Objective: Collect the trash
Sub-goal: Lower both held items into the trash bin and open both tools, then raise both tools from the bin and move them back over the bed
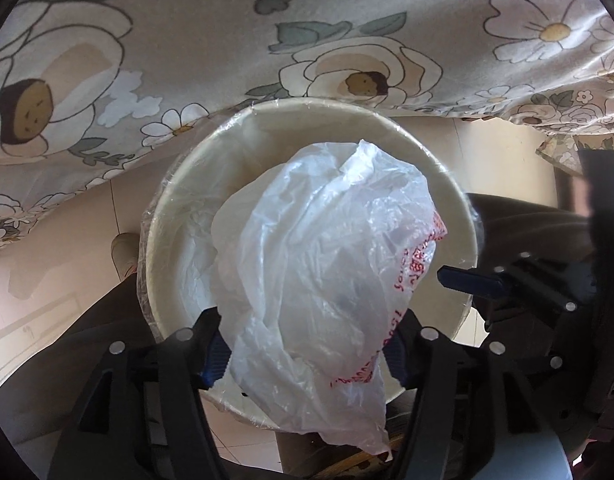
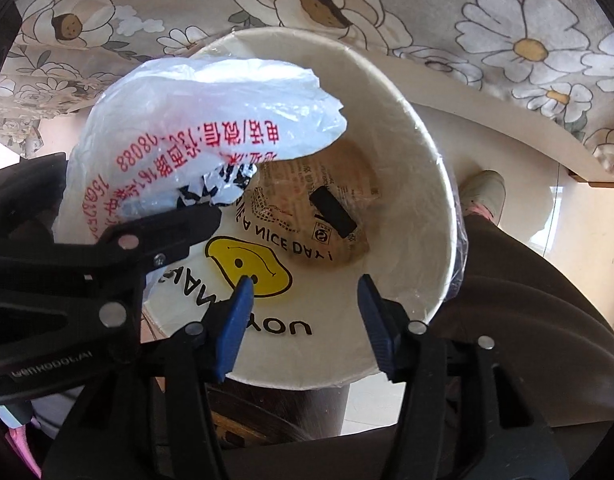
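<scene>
Both my tongs point down into the trash bin.

My left tongs (image 1: pixel 307 354) stand apart, the crumpled plastic bag (image 1: pixel 323 264) loose between their blue pads. My right tongs (image 2: pixel 307 320) gape empty over the cream bin (image 2: pixel 419 184), where a brown wrapper (image 2: pixel 327 204) lies, beside the flowered tablecloth (image 2: pixel 507 40).

From the left wrist, the crumpled plastic bag (image 1: pixel 319 280) between the tongs' fingers covers most of the paper bin's (image 1: pixel 179 216) floor, and its red print is too creased to read. Whether the blue pads (image 1: pixel 217 356) touch the film cannot be told. From the right wrist, the same bag hides the far-left wall of the bin, and partly covers a brown wrapper (image 2: pixel 331 200) with unreadable small print. Beyond the tongs, a shoe (image 2: pixel 483 194) is half hidden behind the bin's rim.
</scene>
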Available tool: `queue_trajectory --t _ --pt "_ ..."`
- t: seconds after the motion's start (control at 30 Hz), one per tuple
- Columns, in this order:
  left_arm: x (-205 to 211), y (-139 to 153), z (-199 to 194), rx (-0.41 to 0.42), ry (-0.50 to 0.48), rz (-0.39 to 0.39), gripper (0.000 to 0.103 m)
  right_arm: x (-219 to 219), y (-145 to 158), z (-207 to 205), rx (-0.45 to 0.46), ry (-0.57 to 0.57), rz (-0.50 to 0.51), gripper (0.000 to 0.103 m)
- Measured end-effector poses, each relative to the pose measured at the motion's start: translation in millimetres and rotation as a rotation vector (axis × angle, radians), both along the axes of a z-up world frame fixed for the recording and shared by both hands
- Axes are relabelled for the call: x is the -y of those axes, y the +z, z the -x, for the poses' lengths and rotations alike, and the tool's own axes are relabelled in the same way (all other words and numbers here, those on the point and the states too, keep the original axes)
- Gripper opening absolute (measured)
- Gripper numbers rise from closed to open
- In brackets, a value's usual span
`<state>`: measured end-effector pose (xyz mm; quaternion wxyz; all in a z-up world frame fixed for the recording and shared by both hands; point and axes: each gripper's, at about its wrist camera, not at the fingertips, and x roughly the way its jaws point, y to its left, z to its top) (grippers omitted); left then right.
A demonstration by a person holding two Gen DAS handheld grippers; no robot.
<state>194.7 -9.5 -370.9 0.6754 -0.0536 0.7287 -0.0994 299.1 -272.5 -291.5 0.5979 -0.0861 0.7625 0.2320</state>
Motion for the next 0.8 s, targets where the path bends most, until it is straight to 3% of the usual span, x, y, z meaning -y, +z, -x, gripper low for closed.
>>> queue_trajectory --t 0.17,0.4,0.8 --pt "0.3 1.6 0.1 -0.014 0.003 0.02 0.088 4.8 1.7 -1.6 0.006 0.007 0.001 0.055" --pt "-3.9 12.7 -1.0 0.002 0.012 0.003 0.088 12.8 3.8 -6.3 0.025 0.007 -0.006 0.055" --pt "-0.3 57.3 9.4 0.092 -0.014 -0.033 0.088 18.3 46.9 -3.9 0.095 0.011 -0.045 0.055"
